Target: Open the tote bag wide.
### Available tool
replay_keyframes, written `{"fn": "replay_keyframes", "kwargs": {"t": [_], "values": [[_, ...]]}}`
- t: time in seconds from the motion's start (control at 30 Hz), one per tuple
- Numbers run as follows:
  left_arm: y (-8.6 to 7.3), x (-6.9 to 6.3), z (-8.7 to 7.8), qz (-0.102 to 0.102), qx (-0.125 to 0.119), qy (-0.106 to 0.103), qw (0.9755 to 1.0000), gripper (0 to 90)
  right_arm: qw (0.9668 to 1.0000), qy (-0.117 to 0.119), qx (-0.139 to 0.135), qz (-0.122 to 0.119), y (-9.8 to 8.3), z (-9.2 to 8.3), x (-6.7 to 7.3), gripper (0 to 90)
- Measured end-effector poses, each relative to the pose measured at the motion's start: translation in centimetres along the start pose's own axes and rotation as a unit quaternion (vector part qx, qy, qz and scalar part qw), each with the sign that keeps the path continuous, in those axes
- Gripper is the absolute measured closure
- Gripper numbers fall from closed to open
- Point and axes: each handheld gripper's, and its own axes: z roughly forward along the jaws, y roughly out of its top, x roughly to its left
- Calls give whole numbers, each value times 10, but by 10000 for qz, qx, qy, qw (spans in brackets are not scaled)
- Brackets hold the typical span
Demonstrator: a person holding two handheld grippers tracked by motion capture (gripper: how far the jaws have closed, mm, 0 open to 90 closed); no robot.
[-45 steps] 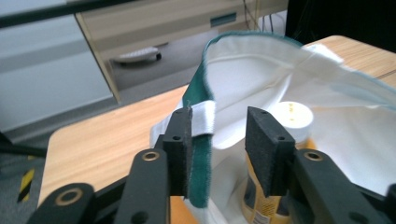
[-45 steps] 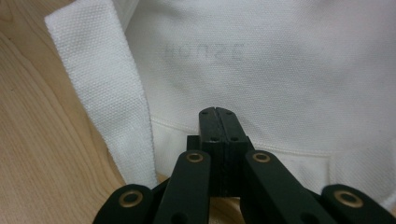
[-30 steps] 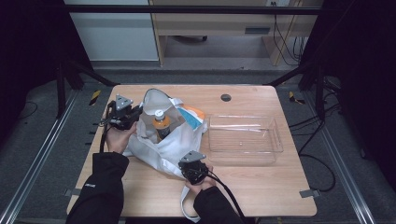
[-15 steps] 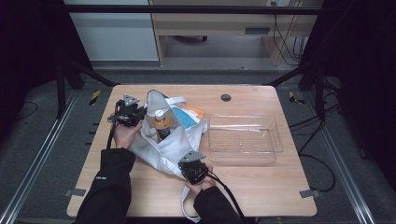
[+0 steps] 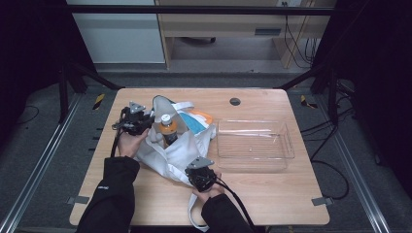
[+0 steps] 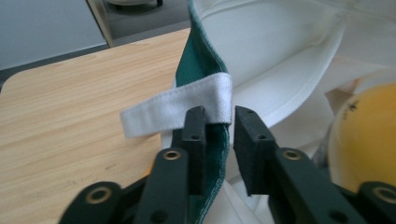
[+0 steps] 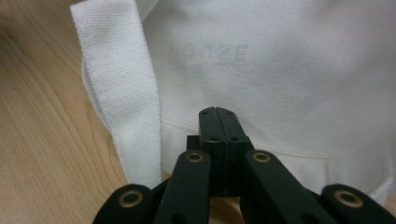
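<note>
Two hand-held grippers work a white tote bag (image 5: 175,150) that lies crumpled left of centre on your pale wooden worktop (image 5: 272,194), which has rounded corners and a small dark grommet (image 5: 235,101) near its far edge; grey floor, dark frame posts and cables surround it, with a light cabinet beyond. From the high view, a clear plastic tray (image 5: 255,144) sits just right of the bag, and an orange bottle (image 5: 167,128) with a white cap stands inside the bag's mouth. Your left hand-held gripper (image 5: 138,120) is at the bag's left rim, forearm reaching in from the lower left; your right hand-held gripper (image 5: 201,175) is at the bag's near edge, wrist coming up from the bottom. In the left gripper view, the jaws have just been opening and now stand apart, with the bag's green-lined rim (image 6: 198,60) and a white strap (image 6: 177,108) between them, unpinched. In the right gripper view, your jaws are clenched tight against each other at the bag's white cloth (image 7: 280,70); whether fabric is pinched I cannot tell.
</note>
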Motion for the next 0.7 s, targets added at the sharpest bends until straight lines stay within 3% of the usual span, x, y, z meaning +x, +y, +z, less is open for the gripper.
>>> {"fn": "replay_keyframes", "kwargs": {"t": [0.2, 0.27, 0.33, 0.37, 0.5, 0.63, 0.7], "values": [[-7, 1, -19, 21, -243, -150, 9996, 715, 10000, 10, 2, 17, 0, 0, 0, 900], [-13, -1, -26, 203, -36, 75, 9998, 769, 10000, 13, 12, 36, 0, 0, 0, 900], [-15, 0, -26, 231, 27, 132, 9996, 838, 10000, 7, 3, 15, 0, 0, 0, 900], [-20, 4, -24, 236, 199, 171, 9994, 852, 10000, 11, 3, 21, 0, 0, 0, 900], [-26, 7, -17, 224, 358, 126, 9990, 882, 10000, 29, 19, 63, 0, 0, 0, 900], [-33, 4, -8, 353, 511, 165, 9979, 882, 10000, 26, 6, 41, 0, 0, 0, 900], [-35, 1, -7, 348, 481, 180, 9981, 879, 10000, 18, 1, 37, 0, 0, 0, 900]]}}
